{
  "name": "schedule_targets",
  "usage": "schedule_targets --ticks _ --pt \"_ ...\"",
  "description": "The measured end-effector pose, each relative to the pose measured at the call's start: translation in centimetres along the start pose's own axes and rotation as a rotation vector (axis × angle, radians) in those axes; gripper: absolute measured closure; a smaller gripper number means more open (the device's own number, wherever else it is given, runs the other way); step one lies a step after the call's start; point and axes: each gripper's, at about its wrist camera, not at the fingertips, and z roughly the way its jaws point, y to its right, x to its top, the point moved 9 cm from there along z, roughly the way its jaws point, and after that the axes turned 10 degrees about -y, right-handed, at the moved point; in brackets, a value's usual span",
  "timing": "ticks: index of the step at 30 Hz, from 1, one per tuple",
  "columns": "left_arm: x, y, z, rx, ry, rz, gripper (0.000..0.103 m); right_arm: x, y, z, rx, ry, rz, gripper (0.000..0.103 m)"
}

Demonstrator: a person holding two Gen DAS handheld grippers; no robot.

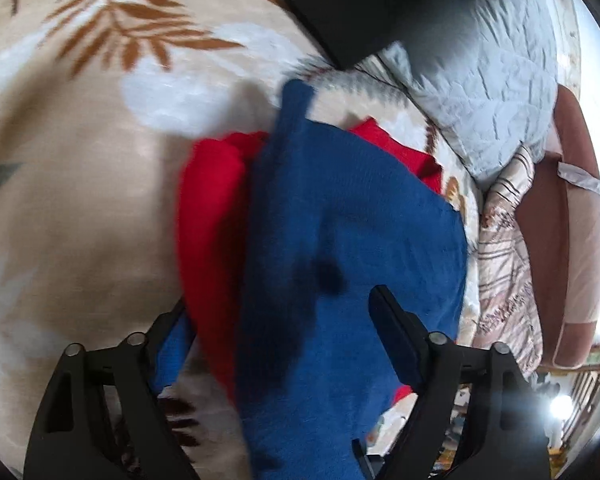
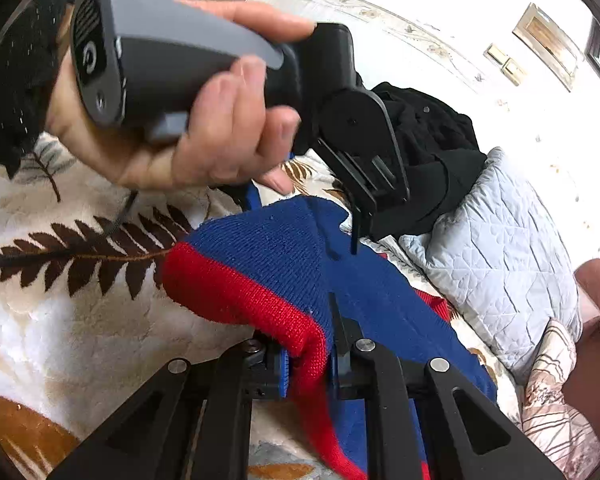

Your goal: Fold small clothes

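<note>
Right wrist view: right hand-held gripper [image 2: 308, 360] clamps the red hem of a blue-and-red knit garment [image 2: 284, 264] lying on a leaf-patterned blanket [image 2: 60, 320]. Left hand-held gripper [image 1: 284, 320] stands spread over it. A quilted grey pillow [image 2: 500, 264] lies beside a black garment [image 2: 432, 140].

A cream blanket [image 1: 80, 200] printed with brown fern leaves is spread under everything, and a dark brown fern frond [image 2: 80, 256] is seen clearly in the right wrist view. A pale grey quilted pillow [image 2: 504, 264] is laid at the blanket's far edge, and a heap of black cloth [image 2: 428, 148] is piled against it. A second cushion with a pink and brown line pattern [image 1: 504, 260] is set just beside the pillow. A dusty pink padded piece of furniture [image 1: 572, 240] is placed beyond them. Small framed items [image 2: 548, 44] are mounted on the white wall.
</note>
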Motion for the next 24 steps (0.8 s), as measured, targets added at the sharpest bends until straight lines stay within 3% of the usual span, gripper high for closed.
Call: schedule_targets --ticks 1,3,14,24 --pt "-0.1 0.2 0.2 0.005 -0.005 0.001 0.053 0.0 0.2 0.0 0.003 0.001 0.007 0.090" --pt "-0.2 0.6 0.5 0.010 -0.017 -0.002 0.077 -0.2 0.3 -0.3 0.006 0.005 0.018 0.090" --pt "-1.0 6.0 -2.2 0.040 0.064 0.030 0.083 -1.4 4.2 -2.1 0.028 0.034 0.180 0.090" --pt "-2.5 13.1 -1.8 0.087 0.091 0.097 0.083 -4.8 10.8 -4.3 0.134 0.025 0.420 0.090"
